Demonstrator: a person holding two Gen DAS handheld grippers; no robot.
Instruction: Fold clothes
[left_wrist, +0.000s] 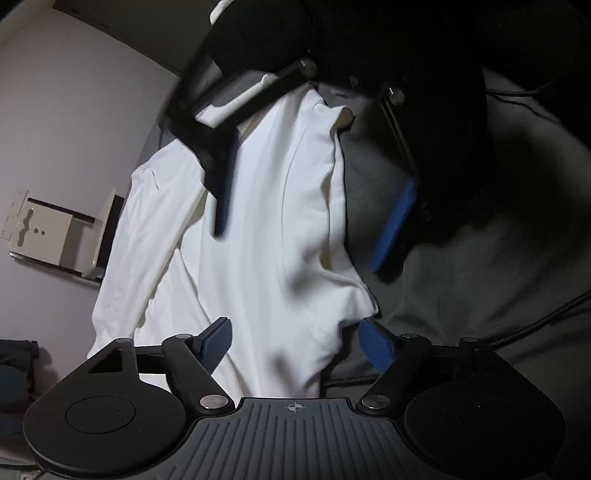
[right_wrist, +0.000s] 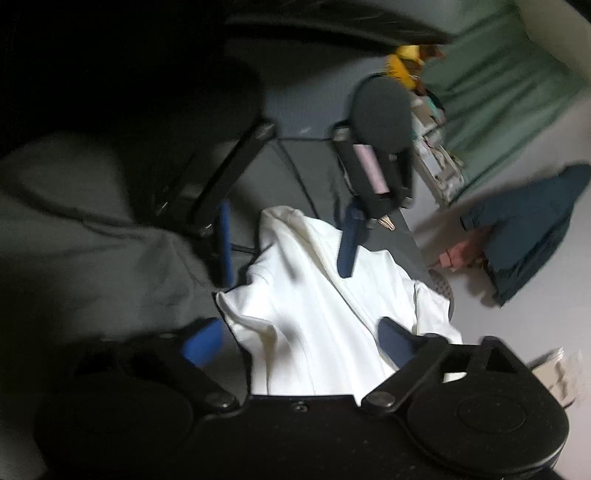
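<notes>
From my left wrist view, the soft white cotton garment (left_wrist: 258, 221) lies rumpled on the dark grey bed cover (left_wrist: 461, 277). My left hand-held gripper (left_wrist: 295, 339) is wide open over its near edge. Right wrist view: my right hand-held gripper (right_wrist: 299, 339) is wide open too. It looks light and floppy, so I'd pinch a hem corner.

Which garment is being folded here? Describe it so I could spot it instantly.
Find the dark grey bed cover filling both views. On it lies a white long-sleeved cotton top, between the two open hand-held grippers; it is the only bright cloth there, unlike the blue garment on the floor.
</notes>
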